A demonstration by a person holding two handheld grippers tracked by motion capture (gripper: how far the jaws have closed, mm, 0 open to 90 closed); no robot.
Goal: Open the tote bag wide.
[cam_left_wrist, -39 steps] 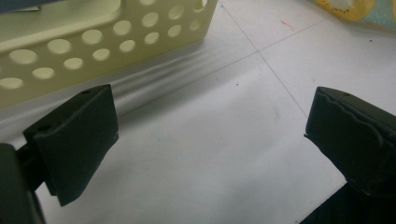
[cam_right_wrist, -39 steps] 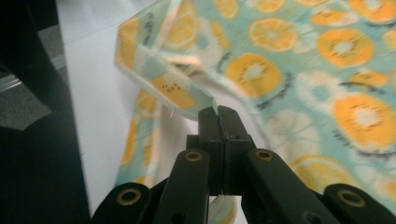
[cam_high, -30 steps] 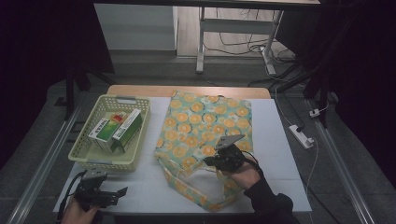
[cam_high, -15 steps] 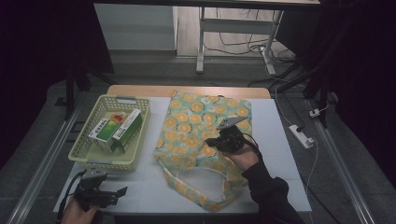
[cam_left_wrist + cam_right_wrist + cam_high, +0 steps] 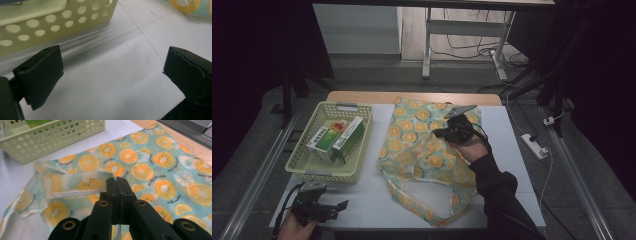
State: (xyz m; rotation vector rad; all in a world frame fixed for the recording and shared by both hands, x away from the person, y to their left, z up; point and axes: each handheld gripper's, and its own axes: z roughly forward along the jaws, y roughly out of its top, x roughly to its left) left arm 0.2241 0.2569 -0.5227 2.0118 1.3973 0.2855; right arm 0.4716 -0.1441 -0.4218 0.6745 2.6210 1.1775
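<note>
A cloth bag (image 5: 412,145) printed with orange slices lies flat on the white table. My right gripper (image 5: 446,133) hovers over its far half, shut on the bag's handle strap (image 5: 75,185). The strap runs left from the closed jaws of that right gripper (image 5: 117,181). Near the table's front left corner, my left gripper (image 5: 339,206) stands open with nothing between its jaws. In the left gripper view, the left gripper (image 5: 112,72) has bare white table under it.
A pale green perforated basket (image 5: 319,172) with green and white boxes (image 5: 337,140) sits at the left, close behind the left gripper (image 5: 50,22). The table's wooden far edge (image 5: 362,96) is beyond the bag. A power strip (image 5: 534,145) lies on the floor at right.
My right gripper has moved toward the far side of the table and risen, drawing the bag's strap with it. The left gripper has stayed where it was.
</note>
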